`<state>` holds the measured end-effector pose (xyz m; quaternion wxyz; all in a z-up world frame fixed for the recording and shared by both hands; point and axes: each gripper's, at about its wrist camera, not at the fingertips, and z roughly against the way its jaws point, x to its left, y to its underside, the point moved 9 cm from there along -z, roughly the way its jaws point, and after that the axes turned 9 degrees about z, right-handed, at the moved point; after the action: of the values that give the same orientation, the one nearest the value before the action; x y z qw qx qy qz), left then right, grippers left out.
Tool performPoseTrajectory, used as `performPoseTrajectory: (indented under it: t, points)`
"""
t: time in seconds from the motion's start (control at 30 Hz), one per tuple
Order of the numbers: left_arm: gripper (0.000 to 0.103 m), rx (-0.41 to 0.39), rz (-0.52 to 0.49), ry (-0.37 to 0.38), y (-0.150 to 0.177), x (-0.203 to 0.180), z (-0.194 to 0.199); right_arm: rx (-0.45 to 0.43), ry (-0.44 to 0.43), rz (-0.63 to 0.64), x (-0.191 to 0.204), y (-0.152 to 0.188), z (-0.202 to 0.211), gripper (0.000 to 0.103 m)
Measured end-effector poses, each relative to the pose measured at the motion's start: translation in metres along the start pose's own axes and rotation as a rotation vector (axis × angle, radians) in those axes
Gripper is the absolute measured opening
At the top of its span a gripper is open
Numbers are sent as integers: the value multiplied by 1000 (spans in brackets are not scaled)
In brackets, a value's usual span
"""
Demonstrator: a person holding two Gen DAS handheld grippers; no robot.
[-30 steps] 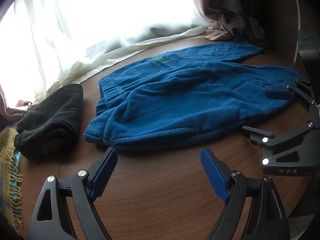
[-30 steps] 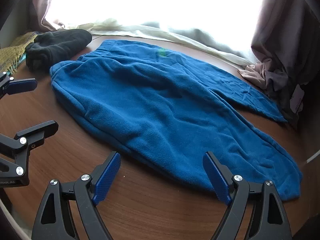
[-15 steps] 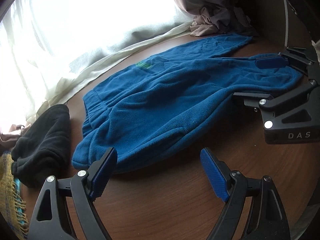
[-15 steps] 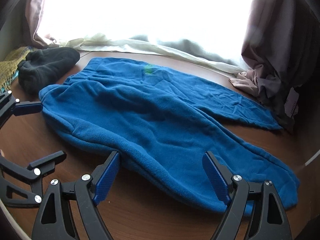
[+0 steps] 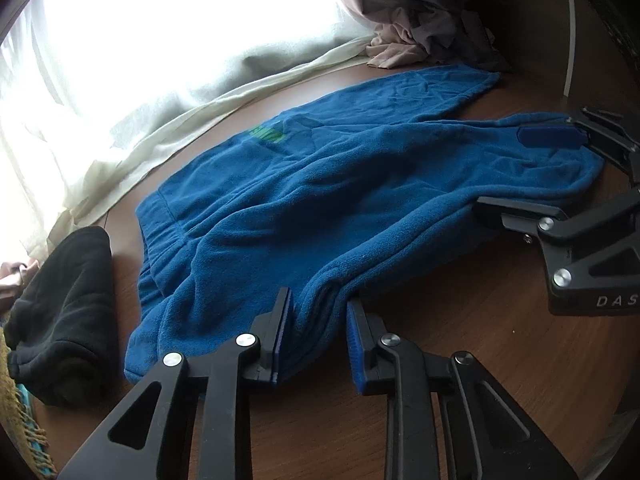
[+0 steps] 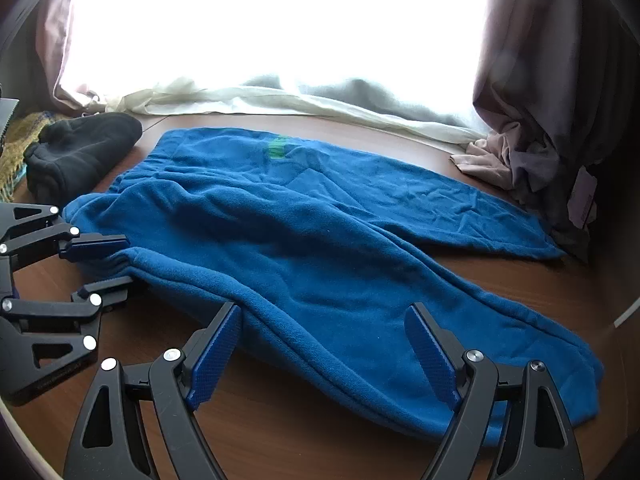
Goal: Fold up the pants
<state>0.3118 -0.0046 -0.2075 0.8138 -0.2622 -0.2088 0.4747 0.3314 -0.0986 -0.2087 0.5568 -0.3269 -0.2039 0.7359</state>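
Blue fleece pants (image 5: pixel 360 200) lie spread on the brown wooden table (image 5: pixel 304 432), waistband to the left, legs running right. My left gripper (image 5: pixel 316 340) sits at the near edge by the waist, its jaws closing, with a bunched fold of the fabric pinched between the blue pads. In the right wrist view the pants (image 6: pixel 320 240) fill the middle. My right gripper (image 6: pixel 324 360) stands open astride the near leg's edge; cloth lies between the fingers, which do not press it. The other view shows each gripper too: the right gripper (image 5: pixel 532 176), the left gripper (image 6: pixel 100 268).
A folded black garment (image 5: pixel 68 320) lies left of the pants, with a yellow fringed cloth (image 5: pixel 16 420) beyond it. White curtains (image 5: pixel 160 120) trail along the table's far edge. A crumpled pinkish cloth (image 6: pixel 500 160) sits at the far right under a dark curtain.
My left gripper moved forward onto the pants' near edge and its jaws narrowed from wide open onto the fabric. The right gripper crept forward over the leg's edge and stayed open.
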Motion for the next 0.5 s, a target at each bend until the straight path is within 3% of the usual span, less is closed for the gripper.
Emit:
performPoseTrajectory:
  t: [0.3,0.5]
  points:
    - [24,20,48,8,-3,3,2,2,-59,62,15,17,15,84]
    - [22,24,63,0,-2,5,8,76,14,108,7,40,1,61]
